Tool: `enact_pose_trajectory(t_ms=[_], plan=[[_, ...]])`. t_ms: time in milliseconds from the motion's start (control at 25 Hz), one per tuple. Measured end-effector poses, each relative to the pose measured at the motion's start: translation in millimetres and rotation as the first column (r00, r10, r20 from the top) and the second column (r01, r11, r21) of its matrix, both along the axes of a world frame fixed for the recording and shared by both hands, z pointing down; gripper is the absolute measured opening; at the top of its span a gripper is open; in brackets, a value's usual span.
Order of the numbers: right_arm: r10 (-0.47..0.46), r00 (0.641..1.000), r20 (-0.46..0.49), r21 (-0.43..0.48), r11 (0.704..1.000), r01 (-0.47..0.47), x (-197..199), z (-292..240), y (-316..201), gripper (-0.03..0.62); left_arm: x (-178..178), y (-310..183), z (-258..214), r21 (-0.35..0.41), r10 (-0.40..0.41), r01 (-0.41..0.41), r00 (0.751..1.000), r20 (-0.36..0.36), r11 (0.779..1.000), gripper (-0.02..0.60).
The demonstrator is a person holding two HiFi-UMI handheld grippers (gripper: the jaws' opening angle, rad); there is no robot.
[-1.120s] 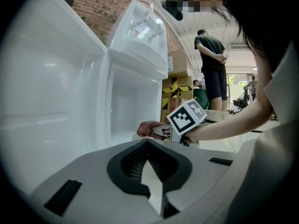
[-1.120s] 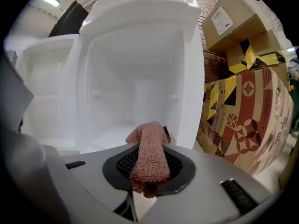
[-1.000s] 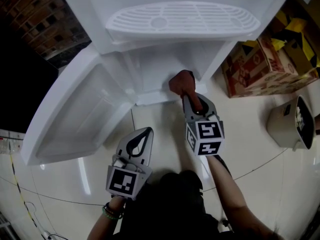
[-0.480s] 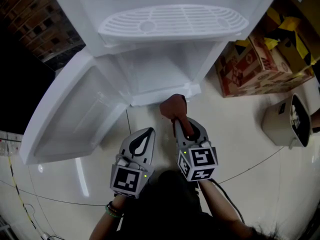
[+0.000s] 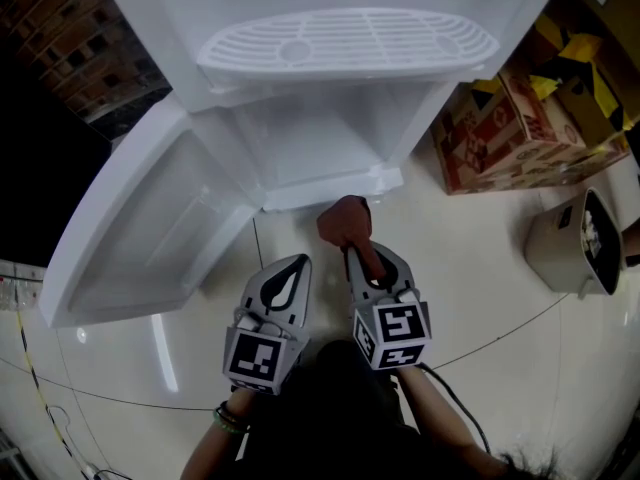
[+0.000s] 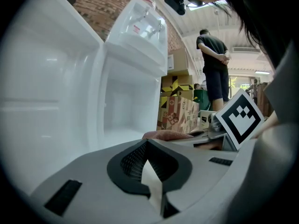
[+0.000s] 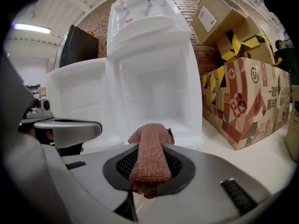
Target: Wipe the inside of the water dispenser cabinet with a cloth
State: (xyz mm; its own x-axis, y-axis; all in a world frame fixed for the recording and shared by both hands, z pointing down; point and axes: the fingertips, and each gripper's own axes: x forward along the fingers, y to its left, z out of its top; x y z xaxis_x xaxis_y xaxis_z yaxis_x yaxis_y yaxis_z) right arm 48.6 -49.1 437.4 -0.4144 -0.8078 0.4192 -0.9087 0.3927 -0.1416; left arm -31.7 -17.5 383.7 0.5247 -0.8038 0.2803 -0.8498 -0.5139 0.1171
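Left gripper (image 5: 296, 262) closed; right gripper (image 5: 364, 253) clamped.

Glossy floor (image 5: 490, 268): water dispenser (image 5: 330, 128), cardboard box (image 5: 505, 133), beige bin (image 5: 572, 248).

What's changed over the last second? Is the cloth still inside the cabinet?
No. The right gripper has drawn back out of the cabinet toward the person, taking the cloth with it. The cloth now sits just in front of the cabinet's front edge. Nothing was let go: the jaws stay shut on the cloth. The left gripper stays shut and empty beside it, and the door stays open.
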Motion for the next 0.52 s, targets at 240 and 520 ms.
enact_pose_trajectory(t_ms=[240, 520], plan=[[0.001, 1.0, -0.008, 0.0, 1.0, -0.001, 1.0, 1.5, 0.9, 0.07, -2.6, -0.3, 2.2, -0.002, -0.007, 0.006, 1.0, -0.001, 1.0, -0.021], [-0.003, 1.0, -0.012, -0.005, 1.0, 0.003, 0.6, 3.6, 3.0, 0.071, -4.2, 0.4, 4.5, -0.008, -0.012, 0.012, 1.0, 0.002, 1.0, -0.021]])
